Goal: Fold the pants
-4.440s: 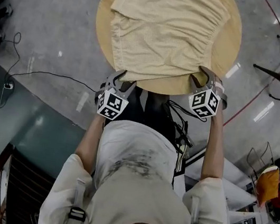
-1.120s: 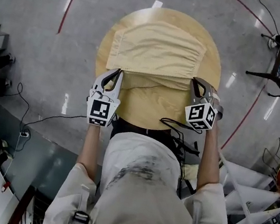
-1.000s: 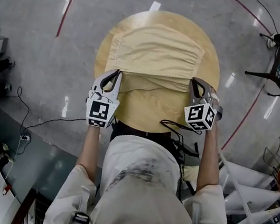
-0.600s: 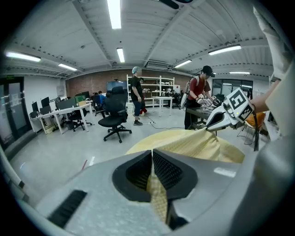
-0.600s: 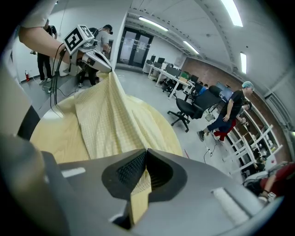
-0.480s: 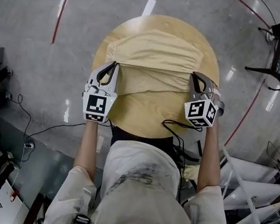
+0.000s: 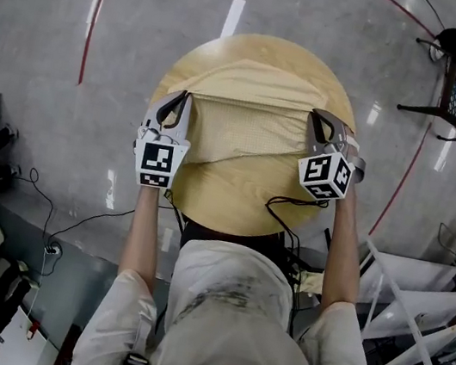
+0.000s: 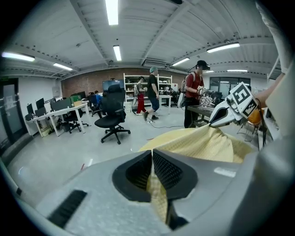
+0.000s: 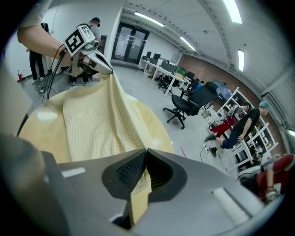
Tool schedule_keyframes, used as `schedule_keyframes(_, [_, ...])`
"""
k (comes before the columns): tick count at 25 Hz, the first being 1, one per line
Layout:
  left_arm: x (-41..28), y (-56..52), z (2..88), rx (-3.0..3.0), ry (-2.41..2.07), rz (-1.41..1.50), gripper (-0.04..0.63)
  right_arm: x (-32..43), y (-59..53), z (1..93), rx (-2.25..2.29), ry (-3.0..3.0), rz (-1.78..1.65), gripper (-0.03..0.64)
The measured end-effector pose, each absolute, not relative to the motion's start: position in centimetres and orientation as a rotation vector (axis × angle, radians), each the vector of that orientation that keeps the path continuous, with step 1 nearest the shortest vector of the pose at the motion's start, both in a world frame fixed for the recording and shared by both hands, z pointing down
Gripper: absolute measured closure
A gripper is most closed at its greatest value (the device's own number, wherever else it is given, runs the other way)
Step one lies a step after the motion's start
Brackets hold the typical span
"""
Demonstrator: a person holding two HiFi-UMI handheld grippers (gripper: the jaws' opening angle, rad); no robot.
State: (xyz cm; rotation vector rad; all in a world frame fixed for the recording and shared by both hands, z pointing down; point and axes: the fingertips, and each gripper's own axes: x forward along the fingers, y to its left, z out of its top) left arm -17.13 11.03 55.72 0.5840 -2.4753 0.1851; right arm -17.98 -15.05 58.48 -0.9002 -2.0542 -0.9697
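Head view | we see left gripper (image 7: pixel 180 97) clamped tight on yellow pants (image 7: pixel 245 132) edge | right gripper (image 7: pixel 316 119) clamped on opposite edge | pants over round table (image 7: pixel 225 199)

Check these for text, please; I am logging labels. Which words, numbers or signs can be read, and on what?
No readable text in any view.
Left hand-held gripper, its marker cube: square black-and-white pattern, no letters.
Right hand-held gripper, its marker cube: the same.
Pale sticker on the left one's body: too blurred to read.
Pants: no print shows.
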Motion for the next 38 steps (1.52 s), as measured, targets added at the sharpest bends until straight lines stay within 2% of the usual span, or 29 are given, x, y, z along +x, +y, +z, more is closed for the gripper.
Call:
schedule_keyframes(21, [-21.1,12.1,61.5,0.569,-2.448,0.15,0.575,-21.8,-14.1,62.3,-0.745,-2.075,-0.939,0.595])
schedule_keyframes(29, [-21.7,12.8,61.6,0.516,-2.488,0.127,0.53,-22.5,-14.6,61.7,-0.664,-2.132,-0.912,0.499])
schedule_keyframes(33, [-21.5,12.7,60.5,0.507,-2.517,0.114,0.502,-22.1,-15.0,60.2,-0.632,-2.218,-0.827,0.48])
schedule_keyframes(38, [-20.8,12.0,58.6,0.519,-2.553,0.156,0.499,-21.1,-14.9,58.7,-0.64,-2.285,-0.739,0.483])
